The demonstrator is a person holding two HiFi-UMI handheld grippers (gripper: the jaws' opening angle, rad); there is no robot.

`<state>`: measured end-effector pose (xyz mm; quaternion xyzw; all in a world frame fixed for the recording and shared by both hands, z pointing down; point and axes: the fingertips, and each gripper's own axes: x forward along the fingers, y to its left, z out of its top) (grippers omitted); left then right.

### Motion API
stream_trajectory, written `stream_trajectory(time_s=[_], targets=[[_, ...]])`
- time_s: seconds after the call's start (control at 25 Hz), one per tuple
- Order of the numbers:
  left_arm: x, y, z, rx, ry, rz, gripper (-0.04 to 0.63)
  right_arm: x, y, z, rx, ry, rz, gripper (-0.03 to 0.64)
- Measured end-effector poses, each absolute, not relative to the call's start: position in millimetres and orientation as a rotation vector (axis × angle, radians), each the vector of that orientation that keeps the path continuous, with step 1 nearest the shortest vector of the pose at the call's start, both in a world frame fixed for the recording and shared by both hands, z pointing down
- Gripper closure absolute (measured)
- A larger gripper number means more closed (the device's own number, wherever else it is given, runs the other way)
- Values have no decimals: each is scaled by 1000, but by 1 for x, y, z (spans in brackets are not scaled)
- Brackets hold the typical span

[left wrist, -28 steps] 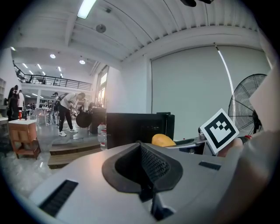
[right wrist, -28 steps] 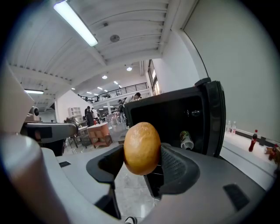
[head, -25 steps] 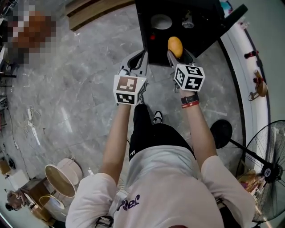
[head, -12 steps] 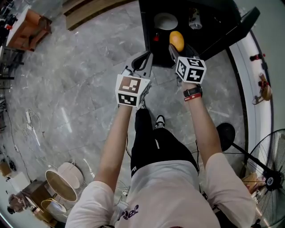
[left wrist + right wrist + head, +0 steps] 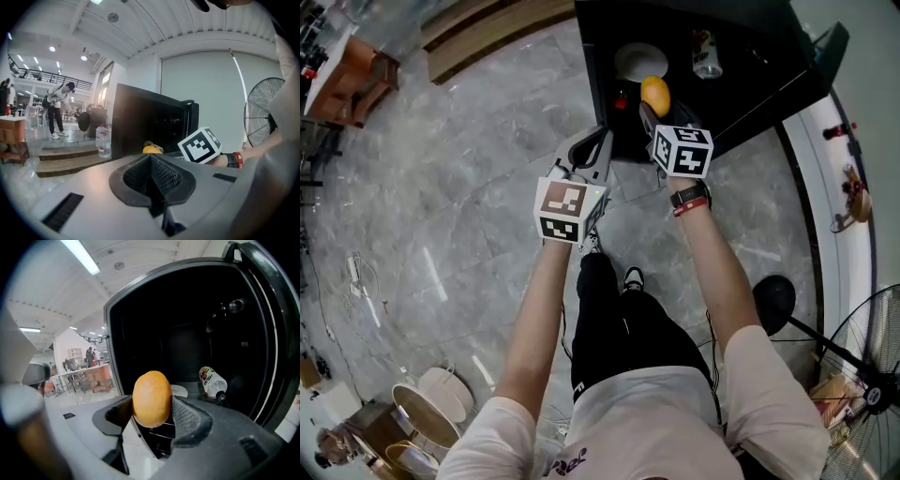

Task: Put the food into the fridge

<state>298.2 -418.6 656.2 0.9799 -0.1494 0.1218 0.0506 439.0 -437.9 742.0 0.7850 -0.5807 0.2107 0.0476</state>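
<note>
An orange-yellow mango (image 5: pixel 152 398) sits between the jaws of my right gripper (image 5: pixel 151 414), which is shut on it. In the head view the mango (image 5: pixel 655 95) hangs at the open front of the black fridge (image 5: pixel 741 84), above its lower edge. Inside the fridge lie a white plate (image 5: pixel 640 62) and a plastic bottle (image 5: pixel 212 382) on its side. My left gripper (image 5: pixel 592 147) is shut with nothing in it, to the left of the fridge opening; its pads (image 5: pixel 151 176) meet. The fridge door (image 5: pixel 269 319) stands open at the right.
A grey marble floor (image 5: pixel 469 187) spreads to the left. A standing fan (image 5: pixel 867 370) is at the lower right, and a white curved ledge (image 5: pixel 839 159) runs along the right. Wooden steps (image 5: pixel 478 33) lie at the top left, with water bottles (image 5: pixel 103 139) beside them.
Both grippers have moved forward and down toward the fridge. The mango now sits inside the fridge opening, closer to the white plate. Both jaws stand as before.
</note>
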Motion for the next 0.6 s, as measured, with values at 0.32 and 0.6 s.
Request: stream_trajectory(time_s=[0.32,0.6], targets=[[318,-438,673,2982,-419,339,577,460,-483,767,2354,-1752,587,342],[325,-454,683,2974,-406,359,577,490,-526,790,2277,-1718,547,342]])
